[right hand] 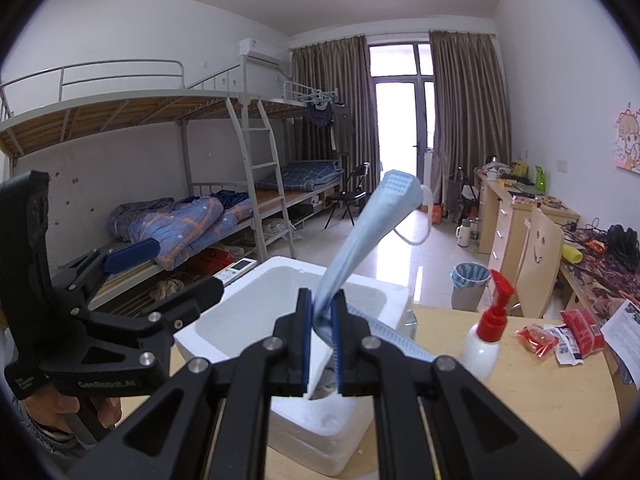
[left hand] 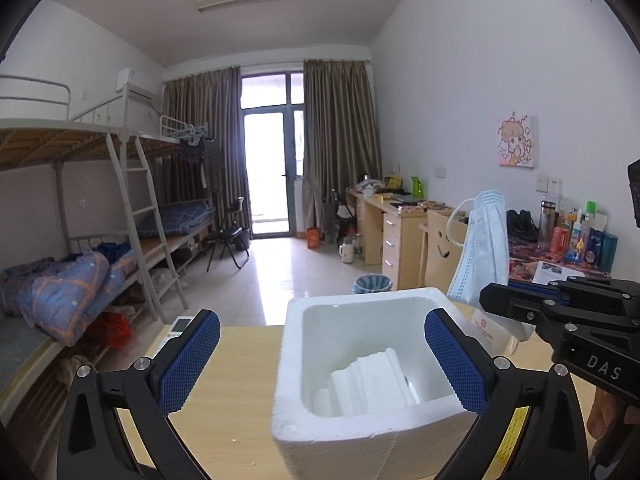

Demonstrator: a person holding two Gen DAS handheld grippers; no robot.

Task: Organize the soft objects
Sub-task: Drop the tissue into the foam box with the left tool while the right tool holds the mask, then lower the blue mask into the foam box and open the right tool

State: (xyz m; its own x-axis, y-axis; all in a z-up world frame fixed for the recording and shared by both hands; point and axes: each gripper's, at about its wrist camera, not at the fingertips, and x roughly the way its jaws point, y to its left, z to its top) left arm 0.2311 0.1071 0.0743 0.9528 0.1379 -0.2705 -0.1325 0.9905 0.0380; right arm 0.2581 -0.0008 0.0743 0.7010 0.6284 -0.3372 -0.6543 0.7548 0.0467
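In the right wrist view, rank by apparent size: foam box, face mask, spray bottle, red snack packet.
1. foam box
2. face mask
3. spray bottle
4. red snack packet, though it looks nearly as large as the bottle, so that order is unsure.

right gripper body point(left hand: 600, 364): white letters "das"
left gripper body point(right hand: 104, 384): raised lettering "genrobot.ai"
smaller print at the left gripper's rear edge: too small to read
bottle labels, red packets point(right hand: 576, 330) and printed sheet point(right hand: 628, 324) on the table: print not legible
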